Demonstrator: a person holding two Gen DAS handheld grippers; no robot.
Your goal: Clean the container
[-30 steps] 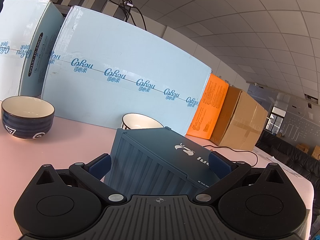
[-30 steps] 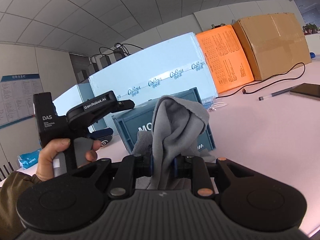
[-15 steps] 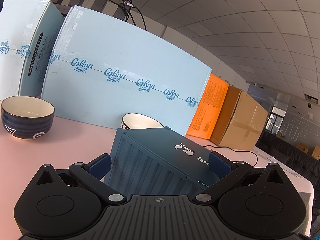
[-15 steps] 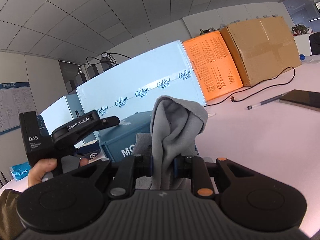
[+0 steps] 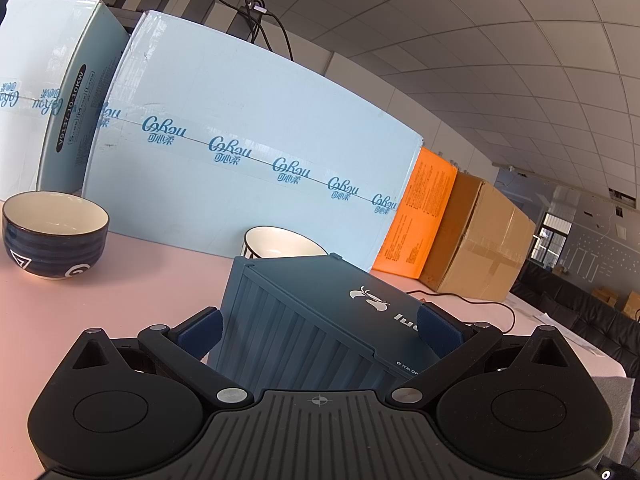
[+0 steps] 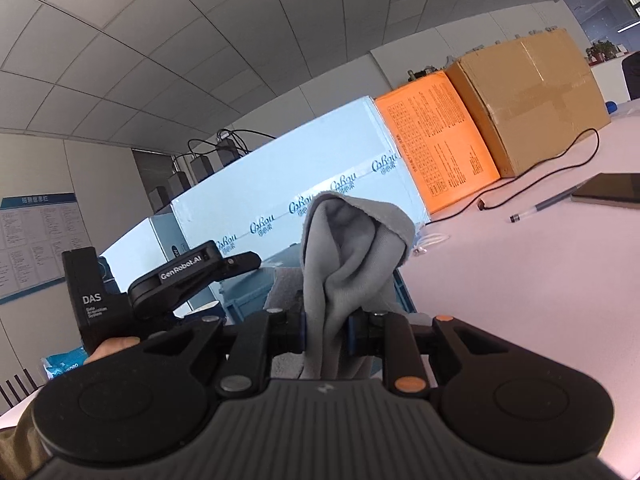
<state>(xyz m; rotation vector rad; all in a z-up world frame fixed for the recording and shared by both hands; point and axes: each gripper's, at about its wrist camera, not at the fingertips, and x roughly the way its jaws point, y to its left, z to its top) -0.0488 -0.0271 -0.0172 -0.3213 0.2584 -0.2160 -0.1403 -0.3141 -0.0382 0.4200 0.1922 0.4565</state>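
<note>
Left wrist view: the left tongs (image 5: 318,330) clamp the dark blue container (image 5: 320,320) from both sides, tilting it on the pink surface (image 5: 120,280). A striped bowl (image 5: 54,236) sits well apart to the left, a white bowl (image 5: 280,242) just behind, pale blue cartons (image 5: 248,152) behind them.

Right wrist view: the right tongs (image 6: 326,330) pinch a grey cloth (image 6: 352,248) upright, near the container (image 6: 248,292). Wiping appears to be in hand; next, the cloth likely needs pressing onto a wall. Open room lies right, before the pen (image 6: 544,206) and phone (image 6: 612,188).
</note>
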